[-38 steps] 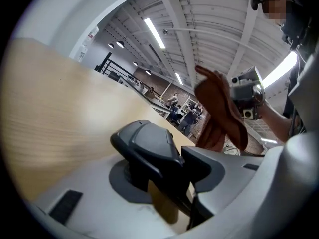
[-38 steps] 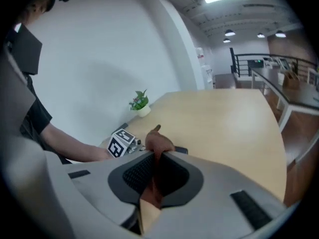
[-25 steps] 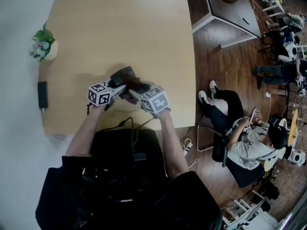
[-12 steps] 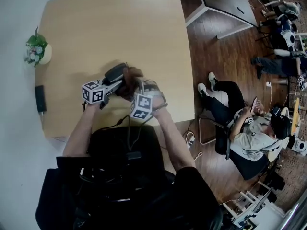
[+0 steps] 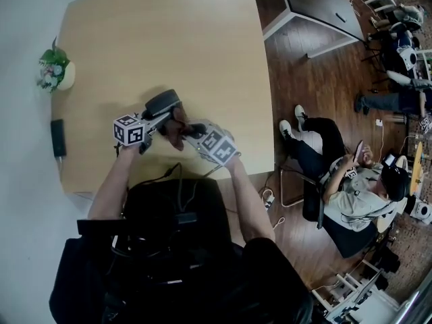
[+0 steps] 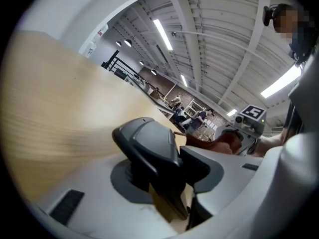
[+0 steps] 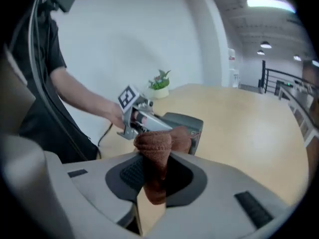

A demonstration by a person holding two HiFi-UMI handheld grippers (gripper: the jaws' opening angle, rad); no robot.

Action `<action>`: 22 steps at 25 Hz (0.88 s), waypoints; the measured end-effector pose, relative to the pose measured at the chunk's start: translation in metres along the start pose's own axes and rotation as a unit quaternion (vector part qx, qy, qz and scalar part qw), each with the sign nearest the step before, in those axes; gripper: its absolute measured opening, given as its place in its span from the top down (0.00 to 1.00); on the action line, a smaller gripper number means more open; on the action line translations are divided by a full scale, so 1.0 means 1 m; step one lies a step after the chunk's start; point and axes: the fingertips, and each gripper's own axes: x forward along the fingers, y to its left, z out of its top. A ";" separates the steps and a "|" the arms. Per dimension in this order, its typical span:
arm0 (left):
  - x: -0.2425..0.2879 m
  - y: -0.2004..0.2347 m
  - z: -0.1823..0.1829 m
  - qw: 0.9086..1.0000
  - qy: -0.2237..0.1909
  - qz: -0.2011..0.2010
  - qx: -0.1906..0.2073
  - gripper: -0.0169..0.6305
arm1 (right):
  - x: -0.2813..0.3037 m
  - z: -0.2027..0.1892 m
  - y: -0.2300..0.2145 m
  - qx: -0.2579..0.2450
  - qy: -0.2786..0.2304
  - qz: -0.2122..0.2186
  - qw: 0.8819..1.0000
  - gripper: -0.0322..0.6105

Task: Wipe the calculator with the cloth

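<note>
Head view, centre left: calculator (image 5: 162, 102) is held up off the table (image 5: 202, 46), with the cloth (image 5: 177, 131) bunched against its near side. Judgement: the left gripper (image 5: 156, 119) should brace firmly while the right gripper (image 5: 194, 131) drags the cloth flat across the face with light pressure. Left gripper view, lower centre: jaws narrow, clamped on the calculator's edge. Right gripper view, centre: jaws pinch the brown cloth, apparently touching the calculator.

Both bare forearms (image 5: 113, 181) reach forward over the counter (image 5: 162, 39) and converge until the two grippers almost meet. The left gripper (image 5: 155, 119) points slightly downward, its fingers clamped on the dark grey calculator (image 5: 163, 102). The right gripper (image 5: 191, 131) tilts down more steeply toward the left one, its fingers pinching a brown cloth (image 5: 177, 130).
</note>
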 end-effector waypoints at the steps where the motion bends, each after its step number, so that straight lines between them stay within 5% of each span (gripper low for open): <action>1: 0.000 -0.001 0.000 1.000 -0.001 -0.003 -0.001 0.71 | -0.015 0.007 0.001 0.025 -0.024 0.011 0.999 0.83; 5: 0.000 -0.001 0.001 1.000 0.000 -0.004 0.007 0.72 | -0.073 0.051 -0.018 0.107 -0.134 0.019 0.985 0.83; 8: 0.000 -0.004 0.000 0.999 0.006 -0.001 0.037 0.72 | -0.089 0.079 -0.043 0.126 -0.156 -0.030 0.979 0.83; 12: 0.000 -0.018 0.002 0.991 0.019 0.006 0.129 0.71 | -0.034 0.108 -0.039 0.063 -0.092 -0.055 0.992 0.83; 16: 0.006 -0.036 0.000 0.970 0.043 0.011 0.240 0.70 | 0.037 0.112 -0.015 -0.039 0.019 -0.047 0.998 0.83; 22: 0.004 -0.038 -0.001 0.968 0.041 0.011 0.247 0.70 | 0.020 0.067 -0.055 -0.129 0.124 -0.155 0.972 0.83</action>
